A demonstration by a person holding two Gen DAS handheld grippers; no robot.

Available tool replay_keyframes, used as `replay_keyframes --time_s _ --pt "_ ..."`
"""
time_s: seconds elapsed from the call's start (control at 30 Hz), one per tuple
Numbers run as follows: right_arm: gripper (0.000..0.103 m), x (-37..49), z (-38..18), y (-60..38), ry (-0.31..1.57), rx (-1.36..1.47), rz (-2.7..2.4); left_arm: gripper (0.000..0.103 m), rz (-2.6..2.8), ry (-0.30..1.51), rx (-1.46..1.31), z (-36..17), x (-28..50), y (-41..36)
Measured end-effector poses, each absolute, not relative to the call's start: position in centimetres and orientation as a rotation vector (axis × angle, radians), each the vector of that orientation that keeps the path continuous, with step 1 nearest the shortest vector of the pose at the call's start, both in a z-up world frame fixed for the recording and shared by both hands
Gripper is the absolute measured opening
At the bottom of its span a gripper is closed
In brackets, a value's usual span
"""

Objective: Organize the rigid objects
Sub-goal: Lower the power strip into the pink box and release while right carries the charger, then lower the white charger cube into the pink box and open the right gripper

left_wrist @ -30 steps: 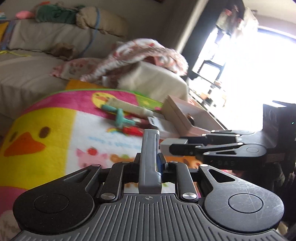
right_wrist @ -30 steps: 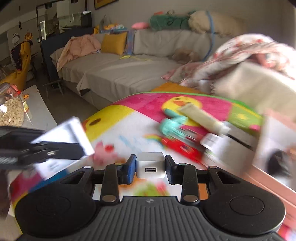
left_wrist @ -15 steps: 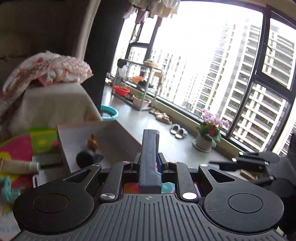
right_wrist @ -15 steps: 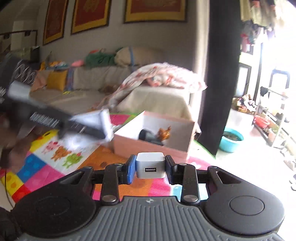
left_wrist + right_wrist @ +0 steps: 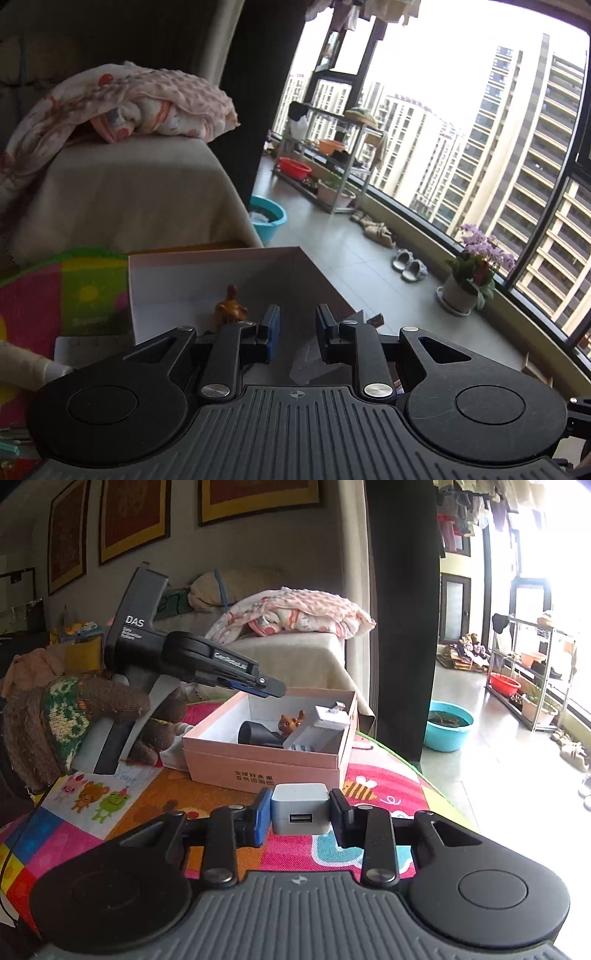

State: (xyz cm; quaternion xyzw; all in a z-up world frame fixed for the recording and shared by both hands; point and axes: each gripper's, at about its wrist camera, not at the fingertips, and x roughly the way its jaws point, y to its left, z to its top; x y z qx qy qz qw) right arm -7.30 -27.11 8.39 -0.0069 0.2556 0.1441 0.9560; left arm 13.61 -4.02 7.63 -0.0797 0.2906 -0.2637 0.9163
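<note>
- Left gripper (image 5: 294,332) sits over the open pink box (image 5: 266,764); its jaws have just been opening and stand apart with nothing between the blue pads. Judgement: it has let go of its item over the box so it falls inside.
- The grey flat device (image 5: 317,727) leans tilted against the box's right inner wall, small metal end up. It looks freshly dropped, not laid flat.
- Also in the box: a dark cylindrical object (image 5: 255,733) on its side and a small brown deer figure (image 5: 290,722), both toward the back-middle. So the box is the collection bin.
- Right gripper (image 5: 300,808) is clamped on the white USB charger (image 5: 300,808), port facing the camera, pads squeezing 2 opposite flat sides. That is a stable grip for a smooth cube.
- The charger hangs in front of the box's printed front wall, outside it and above the colourful play mat (image 5: 369,786). Judgement: right waits while left occupies the space over the box.
- Next move likely needs left to clear, then right to lift over the front wall before releasing.
- Risk: the leaning grey device takes up the right side; the charger could land on it.
- A cream tube (image 5: 22,363) lies on the mat left of the box, not yet sorted.
</note>
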Motion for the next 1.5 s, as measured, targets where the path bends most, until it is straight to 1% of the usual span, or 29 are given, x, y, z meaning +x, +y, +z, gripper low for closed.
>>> replay_keyframes --time_s 0.1,0.27,0.43,0.53,0.6,0.63,0.67,0.73,0.77,0.83,1.0,1.13,1.33,1.4,1.5 --pt "0.032 -6.6 7.8 -27.2 0.548 -0.005 0.286 0.023 -0.506 0.569 -0.243 7.7 11.7 -0.5" --pt "0.032 -4.9 7.9 -26.7 0.577 0.02 0.298 0.023 -0.476 0.568 -0.262 6.4 6.6 3.7" --pt "0.032 -1.0 11.0 -24.8 0.51 0.045 0.316 0.023 -0.447 0.599 -0.24 4.4 3.2 5.2" --pt "0.032 3.4 13.8 -23.4 0.439 0.074 0.293 0.023 -0.399 0.603 -0.164 4.0 2.0 5.6" --pt "0.039 6.3 14.8 -22.7 0.423 0.082 0.272 0.023 -0.352 0.602 -0.117 3.9 1.6 6.3" --pt "0.048 7.7 15.0 -22.3 0.437 0.073 0.248 0.023 -0.325 0.602 -0.1 3.7 1.3 6.9" --pt "0.051 8.5 15.0 -22.1 0.446 0.067 0.224 0.023 -0.305 0.603 -0.094 3.6 1.1 7.5" --pt "0.057 8.9 14.5 -22.0 0.453 0.061 0.2 0.023 -0.28 0.612 -0.113 3.2 1.0 8.9" --pt "0.063 8.7 14.0 -22.2 0.46 0.06 0.21 0.023 -0.275 0.616 -0.13 3.0 1.0 9.6" --pt "0.071 7.7 12.9 -22.2 0.468 0.06 0.204 0.023 -0.272 0.622 -0.161 2.9 1.4 10.4" --pt "0.072 6.6 9.9 -20.8 0.55 -0.011 0.236 0.023 -0.277 0.597 -0.264 3.4 3.3 11.5" --pt "0.072 7.9 10.0 -17.9 0.627 0.0 0.322 0.023 -0.202 0.532 -0.284 3.4 4.6 12.9" --pt "0.072 14.8 11.1 -9.5 0.797 0.045 0.47 0.023 -0.053 0.508 -0.449 1.5 5.6 17.1" --pt "0.072 17.6 10.4 -6.0 0.864 0.037 0.502 0.023 -0.025 0.515 -0.499 0.9 5.7 18.5" --pt "0.072 21.5 8.4 -1.4 0.956 -0.006 0.484 0.023 -0.028 0.578 -0.593 1.2 6.5 20.3"
